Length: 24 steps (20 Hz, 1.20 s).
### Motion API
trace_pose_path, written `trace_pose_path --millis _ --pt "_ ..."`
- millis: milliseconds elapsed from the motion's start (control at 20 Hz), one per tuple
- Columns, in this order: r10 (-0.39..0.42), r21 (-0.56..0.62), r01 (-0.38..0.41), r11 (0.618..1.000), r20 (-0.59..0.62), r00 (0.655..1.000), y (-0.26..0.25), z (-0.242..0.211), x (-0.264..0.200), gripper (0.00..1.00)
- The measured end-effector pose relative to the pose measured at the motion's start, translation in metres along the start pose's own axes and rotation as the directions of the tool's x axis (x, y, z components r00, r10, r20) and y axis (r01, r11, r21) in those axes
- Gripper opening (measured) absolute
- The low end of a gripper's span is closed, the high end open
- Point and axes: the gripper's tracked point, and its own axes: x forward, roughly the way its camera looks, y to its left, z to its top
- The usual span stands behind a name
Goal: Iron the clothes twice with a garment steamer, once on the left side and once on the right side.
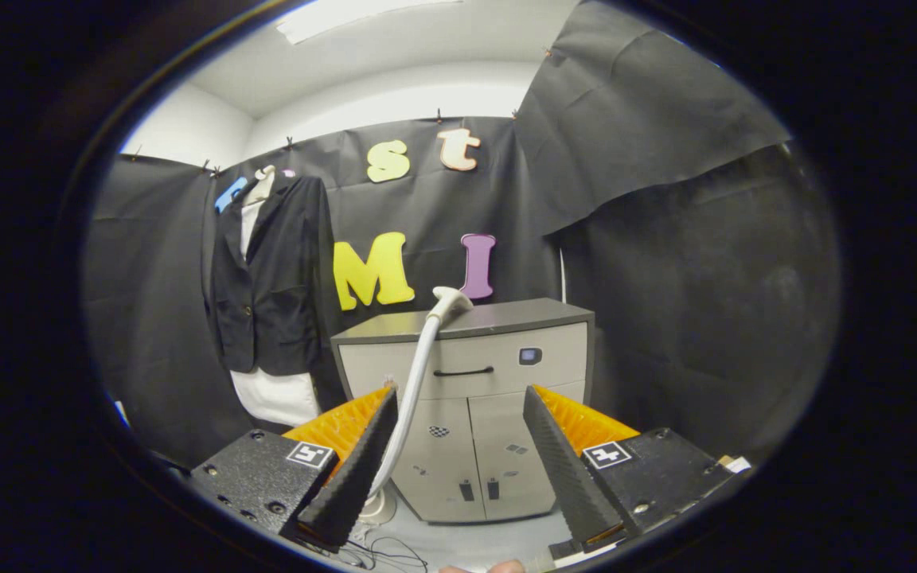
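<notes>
I see my gripper (458, 454) with its fingers wide apart and holding nothing; the white steamer hose (417, 382) runs up just inside one finger, and its head (450, 300) rests on the front edge of the grey cabinet (506, 318). The dark jacket (271, 278) hangs over a white shirt (277, 395) on the wall beside the cabinet, well beyond my fingers.

A black jacket (267, 278) over a white shirt (275, 395) is seen beside the grey cabinet (466, 414), whose top is darker grey and handle black; a white steamer hose (415, 390) is draped before the cabinet
</notes>
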Motion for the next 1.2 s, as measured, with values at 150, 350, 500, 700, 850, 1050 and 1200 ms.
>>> trace_pose_path --millis 150,350,500,700,850,1050,1200 --pt "0.001 -0.013 -0.001 1.0 0.0 1.0 0.007 0.001 0.001 0.99" --pt "0.002 -0.021 -0.002 1.0 -0.006 1.0 0.015 -0.002 0.003 0.99" --pt "-0.001 -0.029 0.0 1.0 -0.013 1.0 0.022 -0.002 0.006 0.99" --pt "-0.006 -0.033 0.005 0.999 -0.01 1.0 0.036 0.002 0.013 0.99" --pt "-0.021 -0.038 0.021 0.999 -0.008 1.0 0.047 0.003 0.02 0.99" --pt "-0.051 -0.02 0.051 0.999 -0.042 0.998 0.067 -0.004 0.024 0.99" --pt "-0.085 -0.02 0.084 0.996 -0.024 0.996 0.082 -0.002 0.026 0.99"
